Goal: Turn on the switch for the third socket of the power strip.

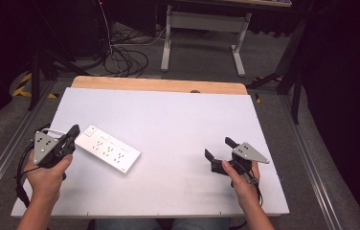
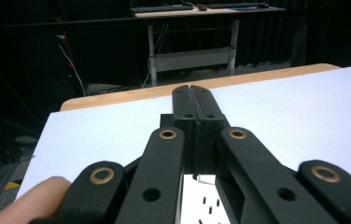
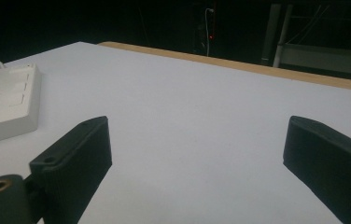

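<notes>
A white power strip [image 1: 108,148] lies slanted on the left part of the white tabletop [image 1: 183,115]. My left gripper [image 1: 74,131] is held at the strip's near-left end, just above it, with its jaws pressed together and nothing between them. In the left gripper view the shut jaws [image 2: 193,91] point across the table, and the strip's socket face [image 2: 207,205] shows beneath them. My right gripper [image 1: 219,147] rests at the right side of the table, open and empty. Its view has the open jaws [image 3: 197,140] wide apart and the power strip [image 3: 5,100] far off at the left.
A wooden strip [image 1: 159,85] runs along the table's far edge. Beyond it stand a white desk frame [image 1: 202,28] and loose cables [image 1: 125,60] on the floor. Metal rails [image 1: 1,158] flank the table on both sides.
</notes>
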`<state>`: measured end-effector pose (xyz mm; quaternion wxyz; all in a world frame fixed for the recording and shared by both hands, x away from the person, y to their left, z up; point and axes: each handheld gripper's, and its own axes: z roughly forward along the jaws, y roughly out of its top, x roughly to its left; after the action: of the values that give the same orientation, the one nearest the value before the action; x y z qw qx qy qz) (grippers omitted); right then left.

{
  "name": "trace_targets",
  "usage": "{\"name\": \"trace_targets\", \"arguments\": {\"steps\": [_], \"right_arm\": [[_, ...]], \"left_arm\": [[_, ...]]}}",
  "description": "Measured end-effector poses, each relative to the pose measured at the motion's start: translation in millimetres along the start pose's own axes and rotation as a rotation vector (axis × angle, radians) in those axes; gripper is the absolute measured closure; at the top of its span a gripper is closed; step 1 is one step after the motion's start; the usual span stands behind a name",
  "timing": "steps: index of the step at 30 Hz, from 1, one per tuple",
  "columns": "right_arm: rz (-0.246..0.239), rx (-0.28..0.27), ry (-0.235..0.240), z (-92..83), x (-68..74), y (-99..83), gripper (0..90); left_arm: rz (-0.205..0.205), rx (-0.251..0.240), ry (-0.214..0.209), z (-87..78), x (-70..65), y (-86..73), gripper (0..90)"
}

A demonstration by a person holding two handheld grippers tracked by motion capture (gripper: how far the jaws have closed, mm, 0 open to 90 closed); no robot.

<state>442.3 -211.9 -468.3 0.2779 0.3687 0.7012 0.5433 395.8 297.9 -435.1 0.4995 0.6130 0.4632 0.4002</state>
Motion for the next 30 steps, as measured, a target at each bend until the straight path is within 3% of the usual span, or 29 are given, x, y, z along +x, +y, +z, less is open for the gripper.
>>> {"name": "trace_targets", "arguments": {"steps": [9,23,30], "right_arm": [[0.004,0.003,-0.009,-0.9,-0.8,-1.5,8.1],[0.000,0.013,-0.043,-2.9,-4.1,-3.7,8.5],[0.003,0.013,-0.047,-3.2,-6.4,-4.0,8.5]], "left_arm": [[0.007,0.006,-0.018,7.0,-4.0,0.8,89.8],[0.033,0.017,-0.078,23.0,-17.2,3.9,89.8],[0.077,0.040,-0.115,28.2,-26.9,3.4,89.9]]}}
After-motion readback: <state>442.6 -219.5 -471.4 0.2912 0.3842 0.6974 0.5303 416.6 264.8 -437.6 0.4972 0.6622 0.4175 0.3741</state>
